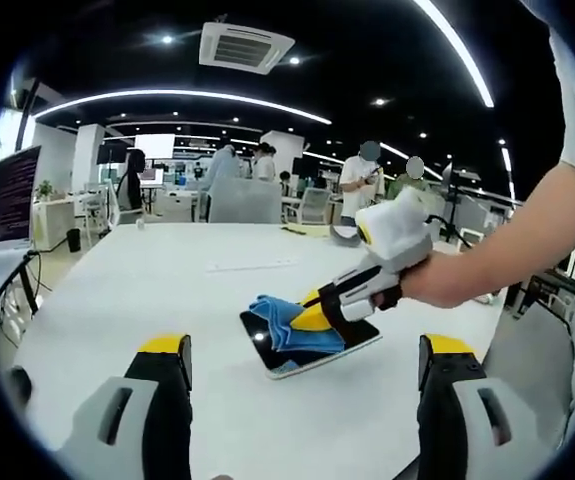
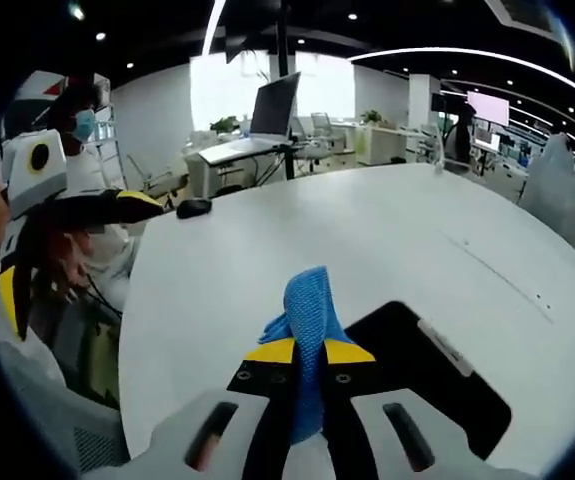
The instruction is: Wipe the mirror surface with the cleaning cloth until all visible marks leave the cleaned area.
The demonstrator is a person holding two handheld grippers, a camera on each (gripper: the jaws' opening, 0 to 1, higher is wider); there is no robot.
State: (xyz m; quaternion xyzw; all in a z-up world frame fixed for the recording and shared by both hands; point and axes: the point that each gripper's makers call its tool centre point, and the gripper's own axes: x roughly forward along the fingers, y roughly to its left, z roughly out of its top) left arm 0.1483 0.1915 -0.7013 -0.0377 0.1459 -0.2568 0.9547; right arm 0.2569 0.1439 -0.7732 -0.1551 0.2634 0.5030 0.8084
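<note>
Mid-wipe: the right gripper [image 1: 312, 310], jaws pinched tight on a crumpled blue cleaning cloth [image 2: 310, 305], presses it onto the mirror [image 1: 362, 335], a dark, glossy rectangular slab lying flat near the white table's [image 1: 147, 290] near edge. The left gripper [image 1: 302, 375] hovers short of it, jaws spread wide, holding nothing. The next stroke likely calls for dragging the soft weave across the uncovered glass.

right tongs [image 2: 310, 352] pinching blue cloth [image 2: 310, 300], over mirror [image 2: 437, 385]
</note>
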